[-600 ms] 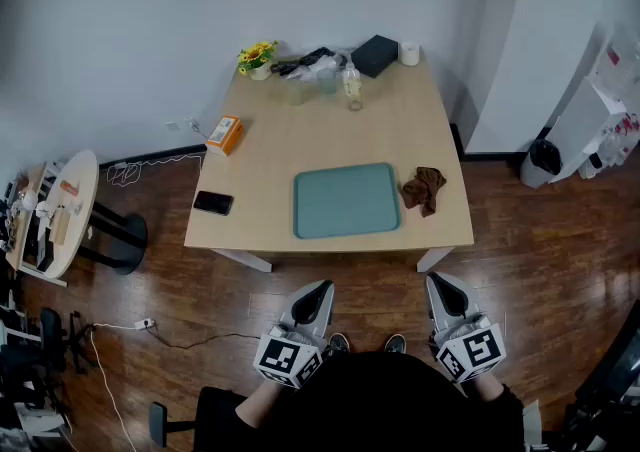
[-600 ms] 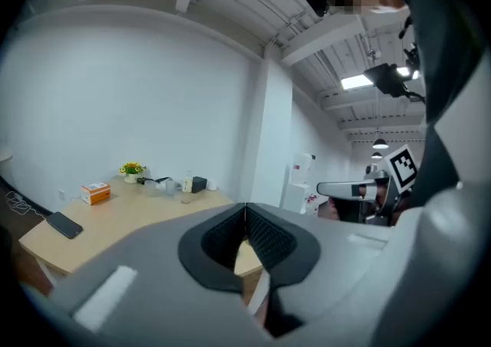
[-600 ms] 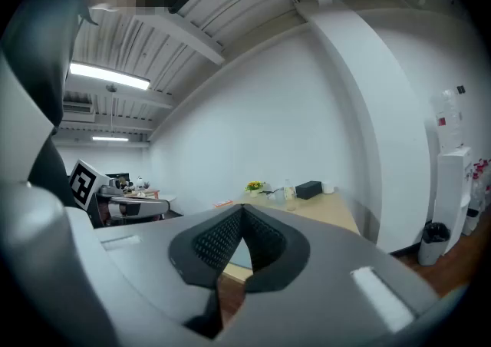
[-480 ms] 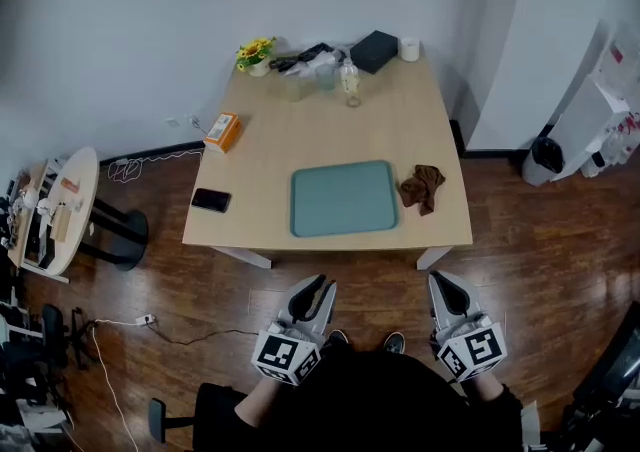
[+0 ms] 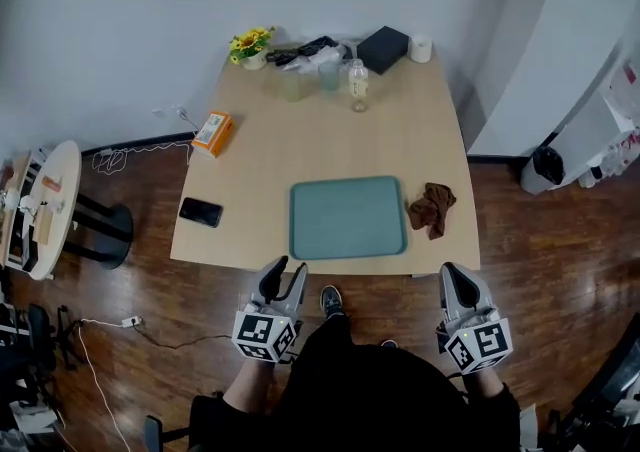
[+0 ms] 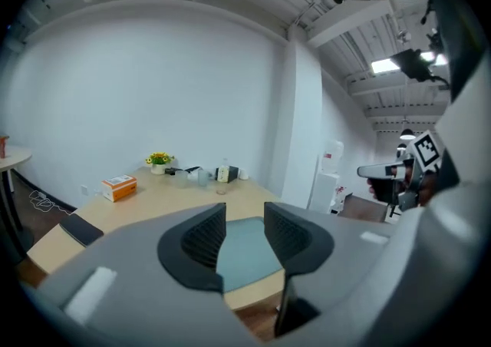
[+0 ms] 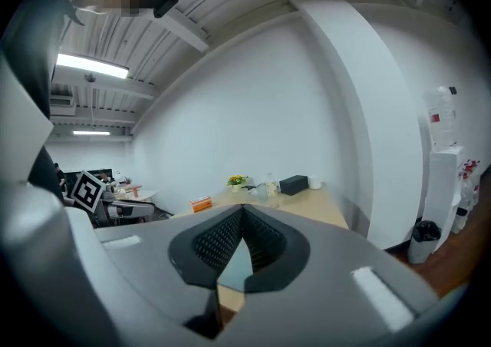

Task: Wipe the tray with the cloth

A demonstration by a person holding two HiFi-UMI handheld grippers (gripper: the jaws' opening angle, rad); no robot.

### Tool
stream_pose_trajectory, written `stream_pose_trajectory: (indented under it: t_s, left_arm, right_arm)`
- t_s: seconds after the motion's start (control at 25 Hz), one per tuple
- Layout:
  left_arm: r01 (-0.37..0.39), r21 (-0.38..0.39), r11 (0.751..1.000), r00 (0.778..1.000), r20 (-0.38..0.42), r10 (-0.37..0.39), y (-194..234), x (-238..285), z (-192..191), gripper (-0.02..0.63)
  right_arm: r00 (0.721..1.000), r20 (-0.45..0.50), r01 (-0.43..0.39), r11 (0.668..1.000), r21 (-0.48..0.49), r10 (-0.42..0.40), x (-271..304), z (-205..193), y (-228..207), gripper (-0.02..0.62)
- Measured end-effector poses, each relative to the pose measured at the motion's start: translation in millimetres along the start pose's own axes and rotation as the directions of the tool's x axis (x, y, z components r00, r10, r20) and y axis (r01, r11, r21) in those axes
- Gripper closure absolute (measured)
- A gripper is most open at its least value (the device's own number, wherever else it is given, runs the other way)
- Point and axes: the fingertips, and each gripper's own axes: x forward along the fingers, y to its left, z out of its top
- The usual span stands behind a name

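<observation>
The tray [image 5: 347, 217] is lying flat on the table [image 5: 300, 150], close to the edge nearest me, and the cloth [image 5: 432, 208] is sitting crumpled just beside it at its 3 o'clock, not quite touching it as far as I can tell. Only the head view is showing me that cloth; in my two gripper views it is not coming into sight. I am holding my left gripper [image 5: 283, 268] off the table's near edge at the tray's 7 o'clock, with its jaws standing apart and nothing between the pads; its own view is framing a strip of the tray's teal surface in the gap. My right gripper [image 5: 453, 272] is hanging at the tray's 5 o'clock, below the cloth, with its jaws pressed together and empty, so its own view is letting through only a thin wedge of the tray beneath the meeting pads. Moving outward in the head view, a dark phone [image 5: 201, 211] is lying at the tray's 9 o'clock, an orange box [image 5: 212, 131] at 10 o'clock, a bottle [image 5: 359, 85] at 12 o'clock, and along the far edge a pot of yellow flowers [image 5: 249, 43] at 11 o'clock and a black box [image 5: 383, 48] at 1 o'clock. The left gripper view is also catching my right gripper out at 3 o'clock, well apart from the left one.
</observation>
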Motion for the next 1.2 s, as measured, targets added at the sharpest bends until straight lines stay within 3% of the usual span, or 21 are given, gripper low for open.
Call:
stream_pose_trajectory:
  t_s: [0.16, 0.28, 0.48, 0.6, 0.64, 0.72, 0.8, 0.92, 1.0, 1.08, 1.2]
  left_arm:
    - [-0.031, -0.017, 0.999, 0.997, -0.075, 0.029, 85.2, 53.5, -16.9, 0.459]
    - [-0.026, -0.018, 0.999, 0.989, -0.148, 0.024, 125.4, 84.0, -32.2, 0.459]
    - [-0.008, -0.029, 1.0, 0.993, -0.119, 0.004, 137.8, 109.8, -7.8, 0.459]
    - [0.005, -0.027, 1.0, 0.992, -0.125, -0.009, 132.4, 125.0, -1.2, 0.459]
    - [0.003, -0.023, 1.0, 0.99, -0.144, -0.006, 131.6, 130.7, -5.4, 0.459]
    - [-0.016, -0.015, 1.0, 0.979, -0.203, 0.013, 132.6, 140.4, -23.4, 0.459]
    - [-0.042, 0.002, 0.999, 0.955, -0.295, 0.041, 139.0, 149.4, -54.7, 0.459]
    - [-0.071, -0.018, 0.997, 0.896, -0.441, 0.056, 152.8, 159.3, -106.6, 0.459]
    - [-0.097, -0.059, 0.994, 0.869, -0.491, 0.056, 160.2, 162.7, -127.3, 0.459]
    - [-0.12, -0.067, 0.991, 0.852, -0.519, 0.068, 165.8, 164.3, -138.5, 0.459]
    - [-0.134, -0.05, 0.99, 0.83, -0.551, 0.084, 170.2, 166.2, -149.8, 0.459]
  right_arm:
    - [0.998, -0.02, 0.052, 0.999, -0.005, -0.052, 52.3, 20.2, -0.7, 0.594]
    - [0.996, -0.027, 0.084, 0.996, -0.027, -0.085, 85.3, 33.7, 1.1, 0.594]
    - [0.994, -0.041, 0.096, 0.994, -0.052, -0.098, 128.6, 45.2, -0.8, 0.594]
    - [0.979, -0.166, 0.099, 0.99, -0.101, -0.114, 152.5, 23.8, -23.3, 0.58]
    - [0.968, -0.223, 0.092, 0.99, -0.103, -0.113, 161.1, 10.5, -36.1, 0.548]
    - [0.94, -0.319, 0.093, 0.991, -0.093, -0.118, 177.3, -21.7, -72.4, 0.463]
    - [0.892, -0.422, 0.132, 0.987, -0.093, -0.159, 190.9, -65.8, -120.6, 0.388]
    - [0.778, -0.588, 0.21, 0.974, -0.087, -0.221, 203.4, -142.6, -181.9, 0.277]
    - [0.717, -0.66, 0.243, 0.968, -0.067, -0.226, 208.6, -181.0, -201.0, 0.231]
    - [0.682, -0.695, 0.261, 0.964, -0.058, -0.227, 211.1, -204.9, -207.3, 0.198]
    - [0.655, -0.712, 0.292, 0.954, -0.068, -0.251, 210.4, -222.9, -210.5, 0.187]
